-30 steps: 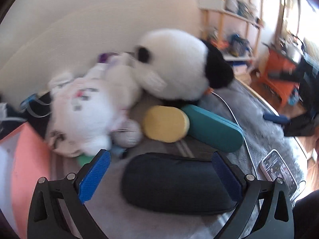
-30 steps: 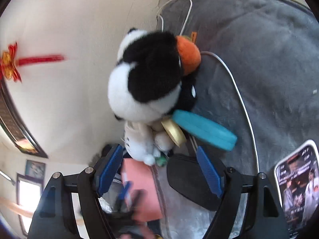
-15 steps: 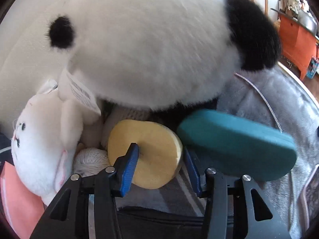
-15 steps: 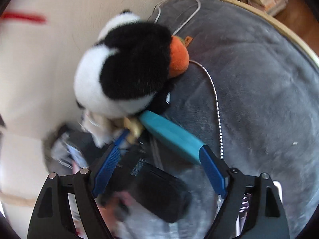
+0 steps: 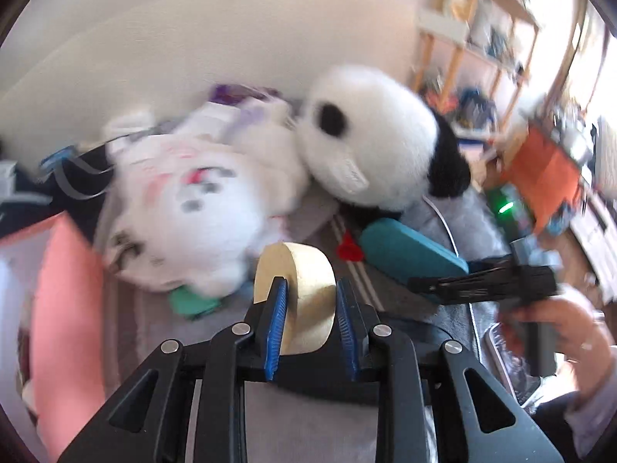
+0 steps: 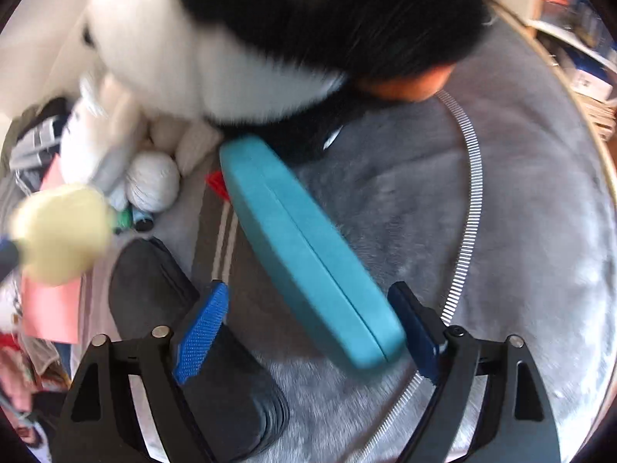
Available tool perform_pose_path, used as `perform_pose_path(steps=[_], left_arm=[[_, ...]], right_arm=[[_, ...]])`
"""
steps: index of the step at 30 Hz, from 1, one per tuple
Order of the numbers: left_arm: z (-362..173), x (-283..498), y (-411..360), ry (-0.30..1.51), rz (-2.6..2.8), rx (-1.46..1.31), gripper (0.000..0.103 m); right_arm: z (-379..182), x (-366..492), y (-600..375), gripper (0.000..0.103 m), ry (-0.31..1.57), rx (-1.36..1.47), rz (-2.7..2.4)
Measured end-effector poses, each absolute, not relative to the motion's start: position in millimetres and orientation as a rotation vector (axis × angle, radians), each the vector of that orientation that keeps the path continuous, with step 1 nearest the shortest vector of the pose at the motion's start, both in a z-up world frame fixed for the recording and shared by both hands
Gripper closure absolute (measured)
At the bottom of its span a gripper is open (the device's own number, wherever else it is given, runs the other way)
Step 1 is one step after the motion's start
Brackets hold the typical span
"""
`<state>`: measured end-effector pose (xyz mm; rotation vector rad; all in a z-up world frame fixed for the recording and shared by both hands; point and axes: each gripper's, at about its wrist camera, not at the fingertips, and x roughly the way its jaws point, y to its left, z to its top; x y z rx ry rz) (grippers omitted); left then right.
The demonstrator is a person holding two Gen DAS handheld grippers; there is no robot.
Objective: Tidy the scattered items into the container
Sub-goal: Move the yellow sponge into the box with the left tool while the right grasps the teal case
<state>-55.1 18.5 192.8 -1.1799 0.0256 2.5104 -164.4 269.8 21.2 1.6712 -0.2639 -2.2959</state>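
My left gripper [image 5: 311, 318] is shut on a pale yellow round block [image 5: 304, 293], which it holds lifted above the grey blanket; the block also shows blurred in the right wrist view [image 6: 61, 233]. My right gripper [image 6: 308, 328] is open, its jaws either side of the near end of a teal glasses case [image 6: 308, 270], which also shows in the left wrist view [image 5: 408, 254]. A black-and-white penguin plush [image 5: 378, 150] and a white plush [image 5: 200, 208] lie behind. A dark case [image 6: 185, 332] lies under the grippers.
A pink open container [image 5: 65, 308] is at the left. A white yarn ball [image 6: 152, 181], a silver cable [image 6: 468, 208] and a small red piece [image 5: 349, 250] lie on the blanket. Shelves and an orange cabinet [image 5: 543, 177] stand at the right.
My left gripper has closed on the yellow block and pulled it back and up from the pile. My right gripper has moved down close over the teal case.
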Motion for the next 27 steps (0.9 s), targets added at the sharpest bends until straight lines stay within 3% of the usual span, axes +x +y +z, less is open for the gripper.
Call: perform_pose_path(steps=[3,6,12,17,19,21,27], left_arm=[[213.5,-43.2,-35.2,-0.169,2.579,-1.145,0.081],[235.2,-32.6,-82.3,-0.287,2.653,-1.054,0.081],[276.2,-14.4,-189.1,-0.506,2.813,-0.853,0.081],[290.6,8.8,-291.5,-0.638,3.055,-0.719,0.081],[279.7,7.7,-329.2,-0.677,3.123,-0.815,0.072],[260.5,7.2,-369.3,-0.799,3.111,-0.933,0.041],[231.9,35.1,-448.7,-1.097,3.126,-0.951,0.028]], right_arm=[[3.9,-166.6,263.7,0.048,-0.297,1.706,-2.258],[3.8,-162.2,270.7,0.057,-0.455,1.693,-2.247],[20.4,-143.8,275.9,0.065,-0.709,1.590,-2.200],[60.9,-118.5,258.3,0.066,-0.666,1.453,-2.227],[77.0,-106.8,245.1,0.066,-0.606,1.406,-2.238],[95.2,-95.3,226.1,0.066,-0.555,1.359,-2.252],[151.6,-64.1,130.1,0.068,-0.585,1.164,-2.086]])
